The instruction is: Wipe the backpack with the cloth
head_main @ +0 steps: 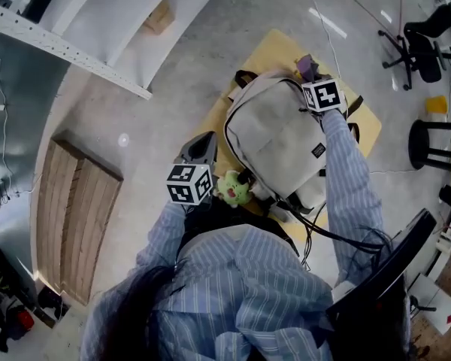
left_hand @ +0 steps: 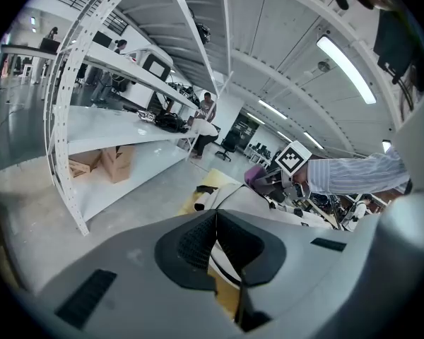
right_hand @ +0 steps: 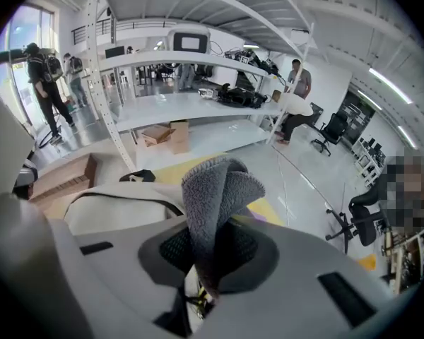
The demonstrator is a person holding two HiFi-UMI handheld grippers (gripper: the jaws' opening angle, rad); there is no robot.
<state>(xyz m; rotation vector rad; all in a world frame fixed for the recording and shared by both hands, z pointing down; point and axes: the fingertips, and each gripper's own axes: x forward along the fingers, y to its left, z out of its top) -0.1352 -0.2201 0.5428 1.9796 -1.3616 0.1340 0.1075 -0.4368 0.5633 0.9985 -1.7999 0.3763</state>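
The backpack (head_main: 278,145) – pale beige with dark trim – lies flat on a yellow tabletop (head_main: 274,47), its top end pointing away from the person. The right gripper (right_hand: 212,249) is clamped on a grey fleecy cloth (right_hand: 215,196), which stands up folded between the jaws. In the head view this gripper sits at the far top edge of the backpack, with the cloth at the bag's upper rim. The left gripper (left_hand: 215,242) has its jaws pressed together with nothing between them; it hovers just beside the backpack's near left corner. A small green plush toy (head_main: 233,189) hangs at the backpack's near end, close to the left gripper's marker cube.
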